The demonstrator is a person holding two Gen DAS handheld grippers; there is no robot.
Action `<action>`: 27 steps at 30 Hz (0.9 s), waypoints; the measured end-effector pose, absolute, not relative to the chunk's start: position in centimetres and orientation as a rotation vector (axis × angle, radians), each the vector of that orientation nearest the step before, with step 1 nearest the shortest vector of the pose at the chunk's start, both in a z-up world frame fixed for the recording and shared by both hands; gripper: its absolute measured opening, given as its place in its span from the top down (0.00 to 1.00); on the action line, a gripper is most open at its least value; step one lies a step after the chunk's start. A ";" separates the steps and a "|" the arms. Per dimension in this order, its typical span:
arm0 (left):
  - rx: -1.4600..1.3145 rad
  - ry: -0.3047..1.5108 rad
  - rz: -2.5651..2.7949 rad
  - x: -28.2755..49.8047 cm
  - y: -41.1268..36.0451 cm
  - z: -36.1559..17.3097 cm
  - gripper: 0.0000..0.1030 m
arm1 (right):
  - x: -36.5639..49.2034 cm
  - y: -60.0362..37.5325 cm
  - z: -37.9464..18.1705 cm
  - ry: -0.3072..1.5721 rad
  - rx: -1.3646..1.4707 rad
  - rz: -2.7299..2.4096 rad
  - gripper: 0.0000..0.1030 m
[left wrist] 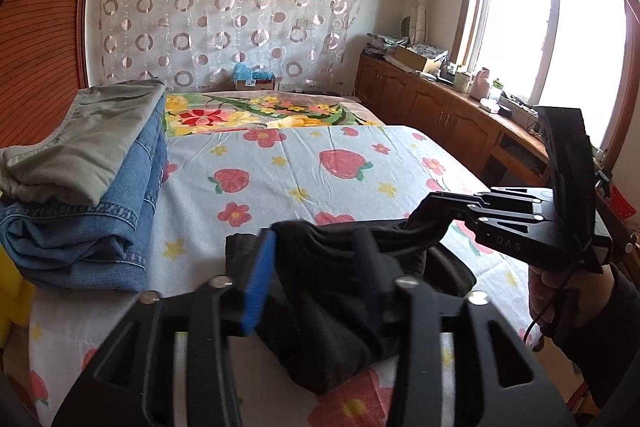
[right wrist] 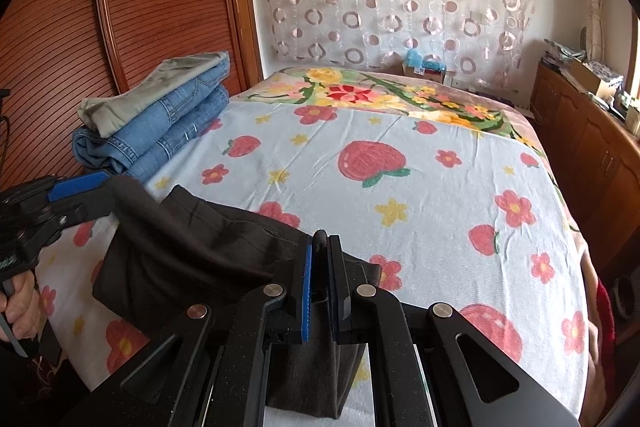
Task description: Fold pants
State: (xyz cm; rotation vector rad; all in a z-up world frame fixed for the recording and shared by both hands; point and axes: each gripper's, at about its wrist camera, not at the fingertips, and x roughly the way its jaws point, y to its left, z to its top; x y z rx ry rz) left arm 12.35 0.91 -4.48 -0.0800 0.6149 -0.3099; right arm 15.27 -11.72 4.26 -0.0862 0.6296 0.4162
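Black pants point(left wrist: 336, 291) hang bunched between my two grippers above the strawberry-print bed sheet point(left wrist: 288, 171). My left gripper point(left wrist: 316, 267) has its jaws around a thick fold of the black cloth. My right gripper point(right wrist: 320, 259) is shut on an edge of the pants point(right wrist: 192, 247), with cloth hanging below its jaws. In the left wrist view the right gripper point(left wrist: 424, 219) comes in from the right, pinching the stretched cloth. In the right wrist view the left gripper point(right wrist: 92, 195) holds the pants' far left end.
A stack of folded blue jeans point(right wrist: 168, 135) with grey-green pants point(right wrist: 152, 91) on top lies at the bed's left side by a wooden sliding door point(right wrist: 120, 7). A floral blanket point(right wrist: 400, 95) covers the bed's far end. Wooden cabinets point(left wrist: 440, 107) run along the right under a window.
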 end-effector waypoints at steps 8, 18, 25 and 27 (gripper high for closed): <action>-0.087 0.690 -0.335 12.0 1.1 -6.5 0.25 | 15.7 -11.8 4.3 0.632 -0.080 0.415 0.94; -0.081 0.717 -0.307 10.2 1.7 -8.2 0.25 | 15.0 -13.0 4.7 0.613 -0.058 0.412 0.77; -0.069 0.744 -0.355 8.8 1.4 -9.0 0.47 | 12.1 -14.5 3.2 0.674 -0.061 0.454 0.76; -0.064 0.758 -0.367 8.6 1.1 -9.3 0.55 | 11.3 -14.8 2.4 0.701 -0.067 0.464 0.76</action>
